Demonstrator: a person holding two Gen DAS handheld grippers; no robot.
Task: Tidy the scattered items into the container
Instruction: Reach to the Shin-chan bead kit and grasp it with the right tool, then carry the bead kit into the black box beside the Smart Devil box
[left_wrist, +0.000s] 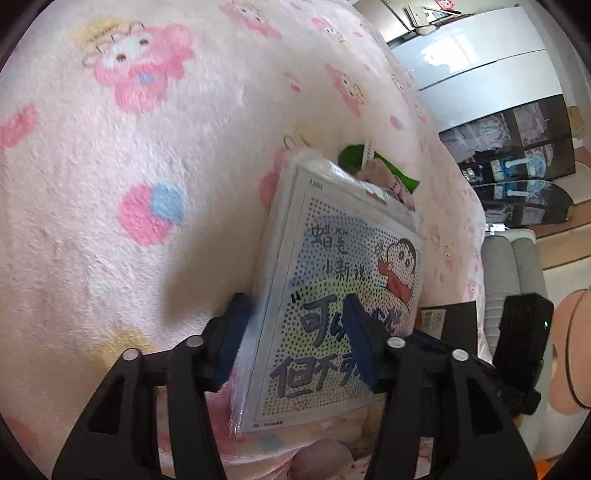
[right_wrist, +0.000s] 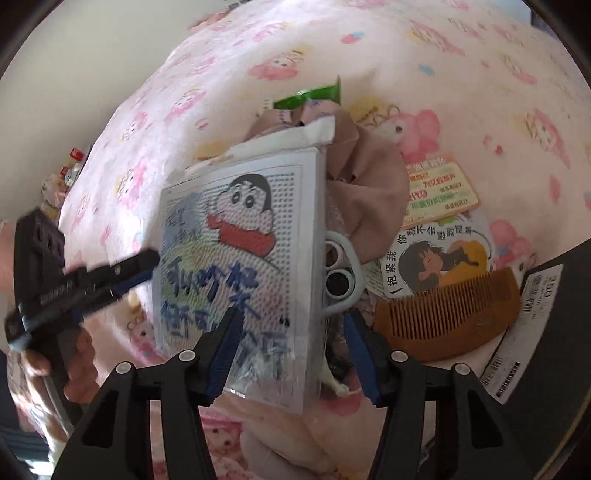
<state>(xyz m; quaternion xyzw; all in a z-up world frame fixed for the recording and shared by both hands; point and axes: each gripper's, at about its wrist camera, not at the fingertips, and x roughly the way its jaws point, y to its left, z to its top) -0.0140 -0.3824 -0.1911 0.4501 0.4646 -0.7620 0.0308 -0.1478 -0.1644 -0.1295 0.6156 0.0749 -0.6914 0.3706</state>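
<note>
Looking along my left gripper (left_wrist: 299, 332), I see the plastic-wrapped cartoon board (left_wrist: 332, 288) standing on edge on the pink fleece blanket (left_wrist: 110, 184), tilted, with its lower part between the blue pads; one pad lies against its printed face and the other sits by its back, though I cannot tell whether they press on it. Through the right wrist camera the same board (right_wrist: 240, 258) lies across the middle of the view, and my right gripper (right_wrist: 291, 339) hangs released over its lower edge, one finger in front of the print and the other just beside the board's edge, nothing clamped. Behind the board's far end sits a crumpled beige cloth (right_wrist: 369, 192) with a green packet (right_wrist: 310, 96) beyond it. A pale grey ring-shaped object (right_wrist: 341, 273) pokes out just beside the board. Further right lie a brown wooden comb (right_wrist: 450, 317), a sticker card with a dark-haired figure (right_wrist: 436, 258), and an orange-edged label card (right_wrist: 439, 188). A dark box with a barcode label (right_wrist: 532, 314) fills the right corner.
</note>
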